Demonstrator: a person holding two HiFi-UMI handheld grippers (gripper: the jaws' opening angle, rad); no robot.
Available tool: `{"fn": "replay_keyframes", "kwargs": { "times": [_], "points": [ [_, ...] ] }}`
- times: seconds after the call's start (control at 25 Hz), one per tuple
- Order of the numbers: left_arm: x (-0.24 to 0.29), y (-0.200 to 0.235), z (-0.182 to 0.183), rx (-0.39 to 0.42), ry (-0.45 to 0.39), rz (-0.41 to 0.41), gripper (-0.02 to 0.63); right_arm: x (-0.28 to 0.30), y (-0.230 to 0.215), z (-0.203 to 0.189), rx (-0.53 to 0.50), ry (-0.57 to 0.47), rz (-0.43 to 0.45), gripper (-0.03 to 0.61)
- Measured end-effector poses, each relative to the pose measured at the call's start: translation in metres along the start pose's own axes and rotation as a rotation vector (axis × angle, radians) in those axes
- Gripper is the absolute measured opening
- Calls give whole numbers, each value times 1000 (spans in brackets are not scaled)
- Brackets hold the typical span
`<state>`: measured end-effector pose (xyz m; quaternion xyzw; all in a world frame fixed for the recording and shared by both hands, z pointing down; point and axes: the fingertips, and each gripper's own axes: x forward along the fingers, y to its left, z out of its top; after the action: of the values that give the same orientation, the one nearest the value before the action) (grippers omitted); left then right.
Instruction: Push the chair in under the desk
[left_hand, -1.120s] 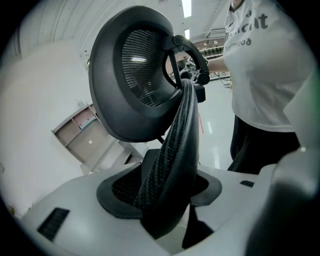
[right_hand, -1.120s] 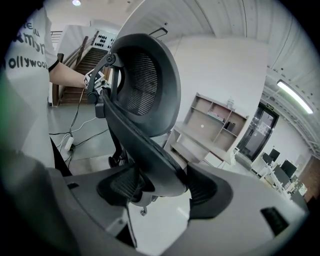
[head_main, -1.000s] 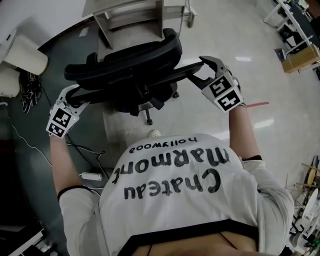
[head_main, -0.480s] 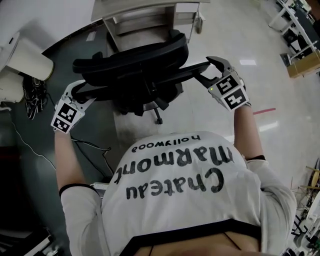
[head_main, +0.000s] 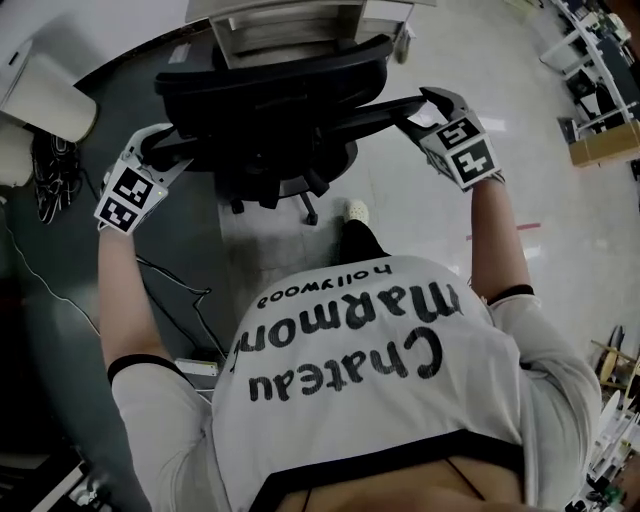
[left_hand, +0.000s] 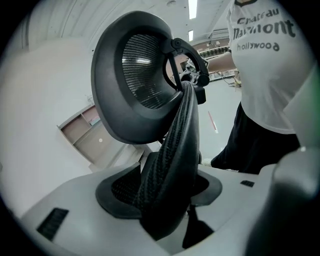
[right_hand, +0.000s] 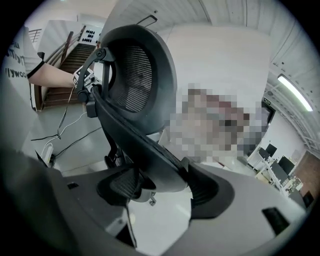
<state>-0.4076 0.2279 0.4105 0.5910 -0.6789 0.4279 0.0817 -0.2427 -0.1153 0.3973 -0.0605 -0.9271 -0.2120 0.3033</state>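
Left hand-held gripper (head_main: 165, 150), its jaws just closing a little, clamps the left end of the chair (head_main: 275, 100) backrest. That backrest runs left to right, with the seat facing away toward the table (head_main: 300, 20). The chair has rolled nearer the table than a second ago. Right hand-held gripper (head_main: 425, 108) clamps the right end.
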Motion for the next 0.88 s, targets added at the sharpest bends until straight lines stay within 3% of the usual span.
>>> {"fn": "replay_keyframes", "kwargs": {
  "times": [0.24,0.48,0.88],
  "points": [
    [16,6,-3,-14,10,10,244,19,-14,-5,-71,86,-16,287],
    [42,57,0,-42,44,-23,242,55,-54,20,-64,112,42,288],
    [79,108,1,-48,65,-40,242,92,-96,38,-47,77,29,287]
  ]
}}
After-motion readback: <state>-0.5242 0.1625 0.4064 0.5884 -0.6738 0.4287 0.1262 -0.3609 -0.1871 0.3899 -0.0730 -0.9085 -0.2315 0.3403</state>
